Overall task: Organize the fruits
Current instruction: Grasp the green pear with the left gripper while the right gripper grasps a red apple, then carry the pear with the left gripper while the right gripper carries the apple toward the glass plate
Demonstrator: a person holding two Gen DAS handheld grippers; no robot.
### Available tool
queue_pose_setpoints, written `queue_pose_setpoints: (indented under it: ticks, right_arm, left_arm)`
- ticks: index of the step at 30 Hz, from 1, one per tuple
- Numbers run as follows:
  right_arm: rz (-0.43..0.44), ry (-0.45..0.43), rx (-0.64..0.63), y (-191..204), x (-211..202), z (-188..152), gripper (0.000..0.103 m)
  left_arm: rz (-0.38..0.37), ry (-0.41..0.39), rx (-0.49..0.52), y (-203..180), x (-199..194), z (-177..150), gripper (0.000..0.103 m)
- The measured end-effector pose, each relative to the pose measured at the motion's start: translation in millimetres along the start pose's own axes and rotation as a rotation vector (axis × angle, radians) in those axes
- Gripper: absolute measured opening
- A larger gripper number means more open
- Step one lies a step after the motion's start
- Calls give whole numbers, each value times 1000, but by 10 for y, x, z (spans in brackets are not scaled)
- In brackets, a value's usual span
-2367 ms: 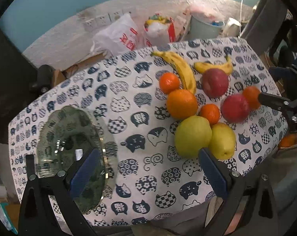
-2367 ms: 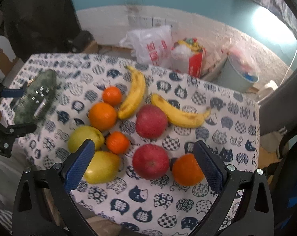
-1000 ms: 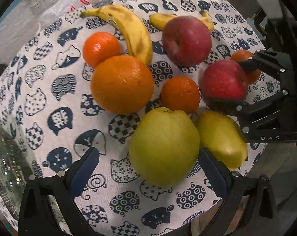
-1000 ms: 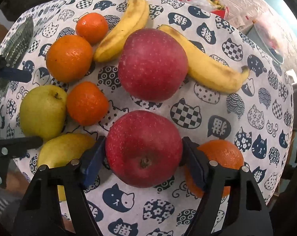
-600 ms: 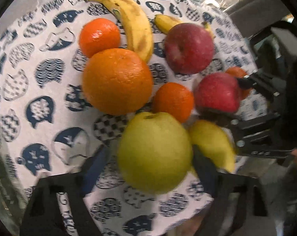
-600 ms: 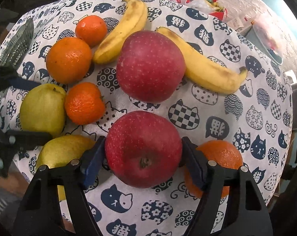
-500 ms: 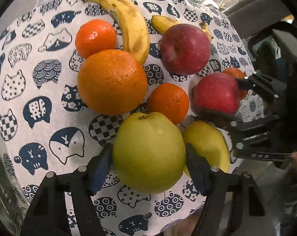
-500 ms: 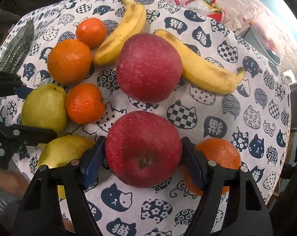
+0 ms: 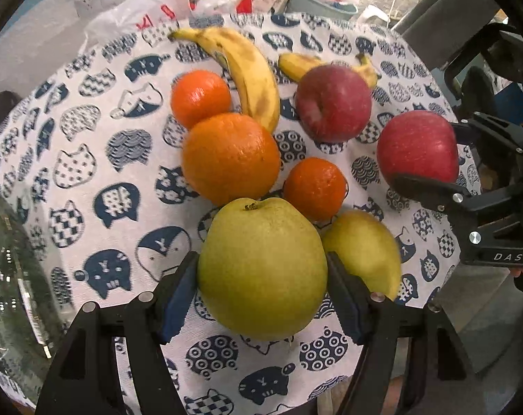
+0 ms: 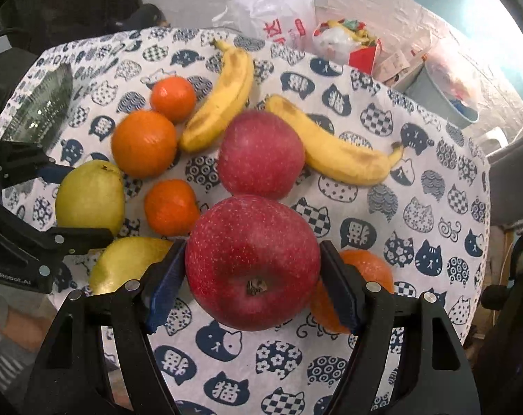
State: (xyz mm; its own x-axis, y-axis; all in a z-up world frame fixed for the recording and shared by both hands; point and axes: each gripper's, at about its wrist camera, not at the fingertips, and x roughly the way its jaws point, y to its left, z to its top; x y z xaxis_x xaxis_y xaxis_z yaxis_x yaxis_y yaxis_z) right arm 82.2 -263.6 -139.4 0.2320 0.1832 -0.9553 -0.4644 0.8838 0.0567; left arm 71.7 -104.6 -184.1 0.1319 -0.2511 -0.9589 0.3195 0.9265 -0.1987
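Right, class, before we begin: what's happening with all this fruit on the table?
A person is sorting fruit with a hand-held gripper in each hand. The left hand-held gripper is closed on a green pear, and the right hand-held gripper is closed on a red apple. A second apple, two bananas, oranges and another pear lie on the cat-print tablecloth. A glass plate sits at the left edge, with no fruit visible on it.

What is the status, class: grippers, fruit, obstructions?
Left gripper shut on green pear. Right gripper shut on red apple. Second pear and orange crowd close beside them.
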Motion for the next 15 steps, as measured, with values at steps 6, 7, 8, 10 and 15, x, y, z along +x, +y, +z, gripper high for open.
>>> queue_pose_setpoints:
  ticks: [6,7,8,10,15]
  right_arm:
    - [10,-50,-6,146,-189,48,75]
    - [13,-57,-7,164,-219,59,76]
    - [16,-68,-10,197,-259,84,75]
    - [21,-84,-14,242,-313,119,76]
    - [43,-127,-32,399,-458,236,76]
  left_arm:
    - [41,-49,7,51,-275,-46,73]
    - [37,-57,2,100,-337,-79,73]
    - [33,-63,-3,136,-382,-92,73]
    - [34,-76,-15,182,-459,-106,73]
    - [75,-118,-33,309,-667,-178,73]
